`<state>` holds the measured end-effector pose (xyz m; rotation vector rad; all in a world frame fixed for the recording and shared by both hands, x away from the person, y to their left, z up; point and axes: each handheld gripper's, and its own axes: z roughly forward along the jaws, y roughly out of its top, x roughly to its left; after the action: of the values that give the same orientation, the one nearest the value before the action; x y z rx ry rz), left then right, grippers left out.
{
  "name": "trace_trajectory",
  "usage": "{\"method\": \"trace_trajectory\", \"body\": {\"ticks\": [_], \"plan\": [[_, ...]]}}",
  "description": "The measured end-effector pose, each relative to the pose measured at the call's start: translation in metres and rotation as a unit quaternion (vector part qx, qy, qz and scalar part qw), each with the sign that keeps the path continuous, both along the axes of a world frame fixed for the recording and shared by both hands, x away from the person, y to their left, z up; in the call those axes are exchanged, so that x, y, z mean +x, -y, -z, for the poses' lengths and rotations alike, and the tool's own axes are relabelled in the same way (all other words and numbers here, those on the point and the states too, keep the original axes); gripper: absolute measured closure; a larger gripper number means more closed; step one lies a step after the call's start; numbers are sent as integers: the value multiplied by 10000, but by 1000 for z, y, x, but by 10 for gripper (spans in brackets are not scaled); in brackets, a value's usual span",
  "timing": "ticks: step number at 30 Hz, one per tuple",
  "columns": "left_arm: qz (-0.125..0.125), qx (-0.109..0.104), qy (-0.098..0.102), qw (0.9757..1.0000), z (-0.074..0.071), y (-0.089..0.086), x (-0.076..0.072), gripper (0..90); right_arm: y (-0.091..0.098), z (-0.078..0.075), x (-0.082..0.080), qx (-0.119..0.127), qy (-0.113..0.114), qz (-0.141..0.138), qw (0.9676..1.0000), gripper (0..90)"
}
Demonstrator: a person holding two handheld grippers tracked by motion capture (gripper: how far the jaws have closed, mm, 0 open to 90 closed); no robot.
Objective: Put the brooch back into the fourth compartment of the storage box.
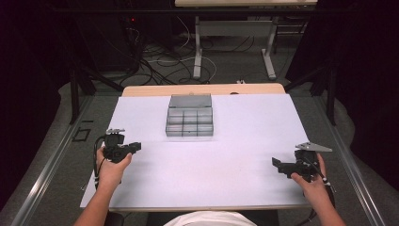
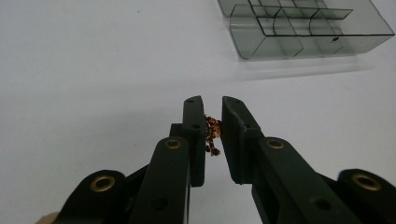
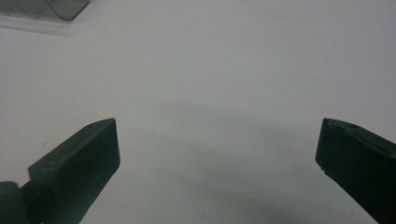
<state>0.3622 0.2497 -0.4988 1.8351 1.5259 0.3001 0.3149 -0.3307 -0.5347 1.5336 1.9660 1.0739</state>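
The small thing pinched in the left claw (image 2: 213, 122) is hard to identify: in the left gripper view it is a tiny coppery, knobbly object (image 2: 212, 133), mostly hidden between the two black jaws, with only its lower end hanging out below them. The jaws stand nearly together, a narrow gap left between them where the object sits. In the high view the left claw (image 1: 134, 147) is too small and dark for the object to be made out at all.

The clear compartment box (image 2: 299, 28) lies ahead and to the right of the left claw in its own view, well apart from it, its far end cut off by the top edge. Its cells look bare as far as can be seen (the smoky plastic makes that hard to judge). In the high view the box (image 1: 189, 121) sits at the middle of the far half of the white worktop (image 1: 244, 155), lid standing open behind it.

The right claw (image 3: 217, 149) is spread wide with nothing between its jaws, above bare worktop; one corner of the box (image 3: 56, 8) is clipped at the top left. In the high view the right claw (image 1: 278, 165) is held near the right edge, the person's hand (image 1: 308, 179) behind it.
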Motion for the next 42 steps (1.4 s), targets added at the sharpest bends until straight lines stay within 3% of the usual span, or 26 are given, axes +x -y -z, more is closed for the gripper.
{"method": "trace_trajectory", "body": {"ticks": [15, 42], "plan": [[257, 51, 63, 9996, -24, 27, 17, 803, 0, 0, -1, 12, 3, -50, 10000, 0], [484, 48, 141, 9987, -50, 65, 52, 803, -1, 1, 0, 56, -26, -92, 9999, 0]]}}
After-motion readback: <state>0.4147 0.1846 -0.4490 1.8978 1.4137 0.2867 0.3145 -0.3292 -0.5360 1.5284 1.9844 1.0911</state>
